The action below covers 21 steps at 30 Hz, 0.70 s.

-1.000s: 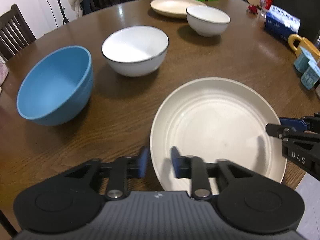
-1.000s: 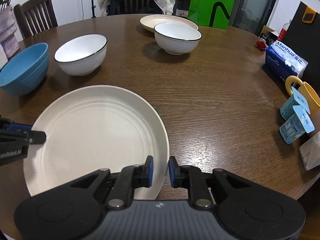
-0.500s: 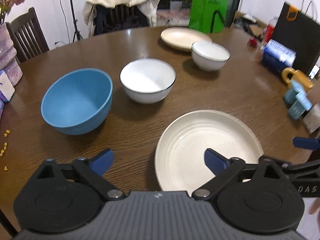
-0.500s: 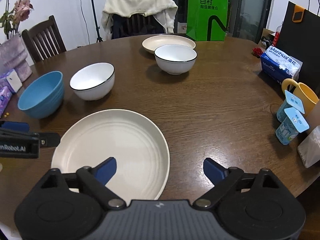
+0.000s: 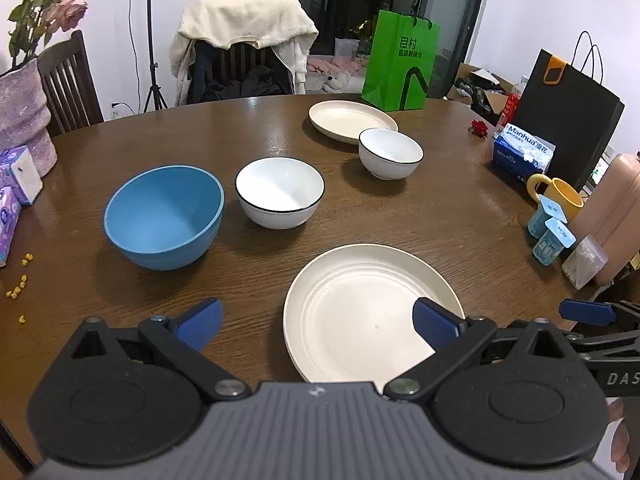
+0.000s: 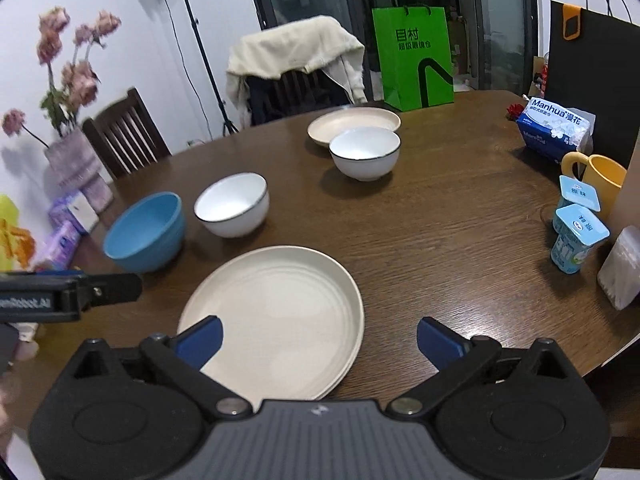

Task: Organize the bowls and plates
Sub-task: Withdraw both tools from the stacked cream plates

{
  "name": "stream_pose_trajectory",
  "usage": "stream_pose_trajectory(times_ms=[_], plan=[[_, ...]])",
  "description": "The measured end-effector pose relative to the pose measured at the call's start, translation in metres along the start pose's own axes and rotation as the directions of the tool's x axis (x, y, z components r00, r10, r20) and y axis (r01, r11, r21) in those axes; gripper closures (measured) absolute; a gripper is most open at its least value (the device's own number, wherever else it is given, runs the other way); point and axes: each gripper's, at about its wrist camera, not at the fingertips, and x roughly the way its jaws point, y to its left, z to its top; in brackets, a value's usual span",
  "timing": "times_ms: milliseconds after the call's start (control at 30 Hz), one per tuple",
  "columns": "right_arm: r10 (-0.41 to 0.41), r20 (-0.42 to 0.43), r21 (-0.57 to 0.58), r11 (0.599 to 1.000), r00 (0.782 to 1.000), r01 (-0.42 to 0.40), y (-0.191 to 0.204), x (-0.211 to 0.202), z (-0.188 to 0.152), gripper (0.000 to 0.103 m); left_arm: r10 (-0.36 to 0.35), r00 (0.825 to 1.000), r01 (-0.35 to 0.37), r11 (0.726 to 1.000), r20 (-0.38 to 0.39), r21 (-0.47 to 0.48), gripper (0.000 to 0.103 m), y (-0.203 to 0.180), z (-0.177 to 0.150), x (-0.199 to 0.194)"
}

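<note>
A cream plate lies flat on the brown table near its front edge. A blue bowl stands at the left, a white black-rimmed bowl beside it. A second white bowl stands in front of a second cream plate at the back. My left gripper is open and empty above the near plate's left side. My right gripper is open and empty above its right side.
A yellow mug, two yogurt cups, a tissue pack and a black bag crowd the right side. A green bag stands at the back. Purple packs and a vase are at the left.
Both grippers were shut at the near plate's edge a second ago; they opened, let it go, and have pulled back and upward. The plate lies flat on the table.
</note>
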Motion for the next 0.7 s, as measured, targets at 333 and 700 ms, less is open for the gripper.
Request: stream_pose_trajectory(times_ms=[333,700], plan=[[-0.010,0.027,0.024,1.000,1.000,0.009,-0.003,-0.032,-0.009,0.000,0.015,0.999,-0.014,1.000,0.039,-0.015,0.000,-0.011,-0.009,-0.026],[-0.065,0.040,0.021,0.998,0.997,0.065,-0.004,-0.066,-0.020,0.000,0.033,0.997,-0.031,0.999,0.066,-0.033,0.000,-0.023,-0.025,-0.056]])
